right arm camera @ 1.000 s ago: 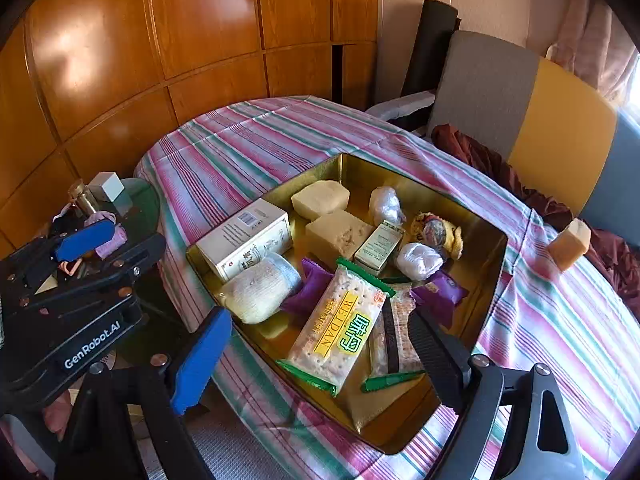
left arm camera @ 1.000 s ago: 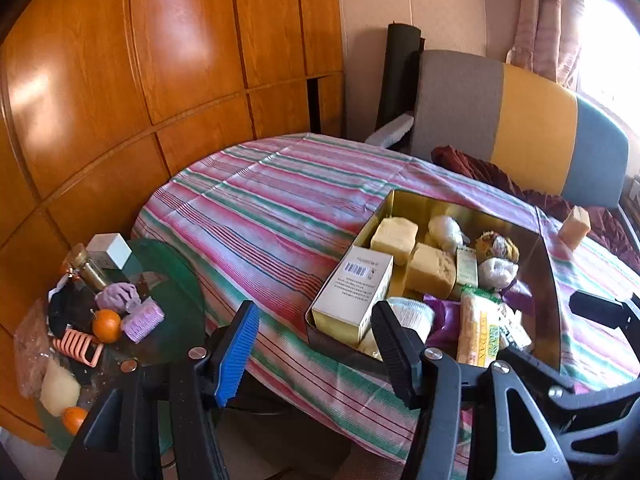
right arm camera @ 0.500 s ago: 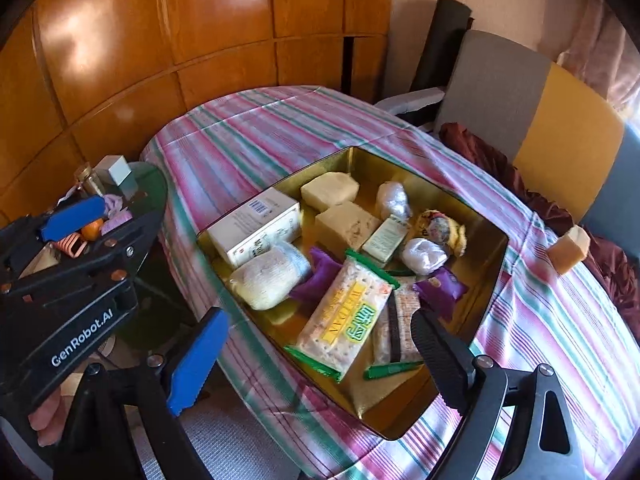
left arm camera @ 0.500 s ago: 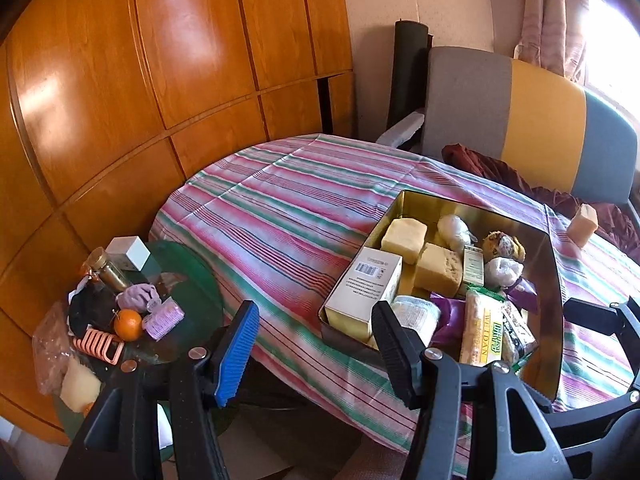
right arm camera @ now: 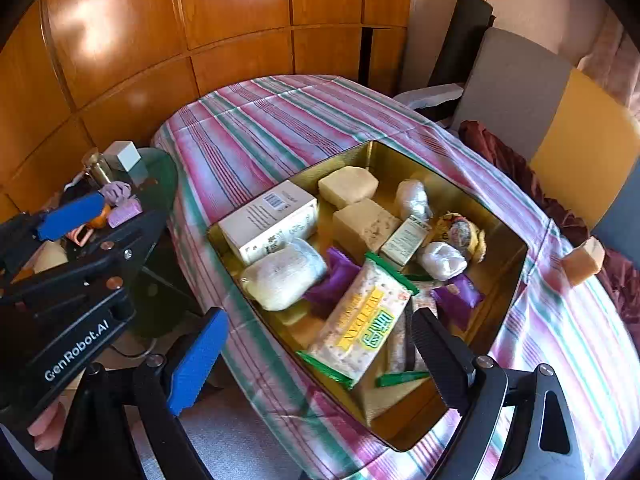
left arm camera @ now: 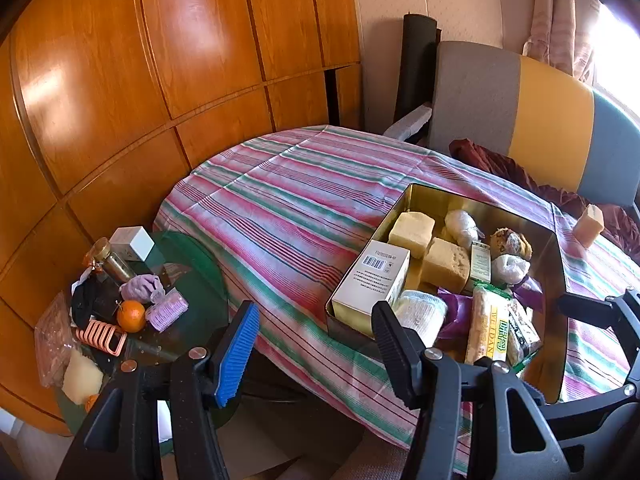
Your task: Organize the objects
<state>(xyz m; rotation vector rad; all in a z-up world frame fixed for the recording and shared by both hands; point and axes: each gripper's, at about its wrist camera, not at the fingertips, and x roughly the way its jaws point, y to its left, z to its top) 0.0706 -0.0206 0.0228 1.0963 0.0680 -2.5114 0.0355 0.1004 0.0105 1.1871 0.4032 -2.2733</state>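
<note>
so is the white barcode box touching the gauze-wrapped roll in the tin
Touching. The right wrist view shows the gauze-wrapped roll pressed against the lower side of the white barcode box, with no gap between them, inside the gold tin.

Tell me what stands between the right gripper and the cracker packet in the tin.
Nothing visible does. The right gripper is open, its fingers hanging just above the cracker packet, which lies on top of the other things in the tin.

A glossy gold metal tin sits on a striped woven cloth over the worktop. Behind, the wood panels are polished and shiny. The box is matt card; the cracker pack is glossy plastic film.
</note>
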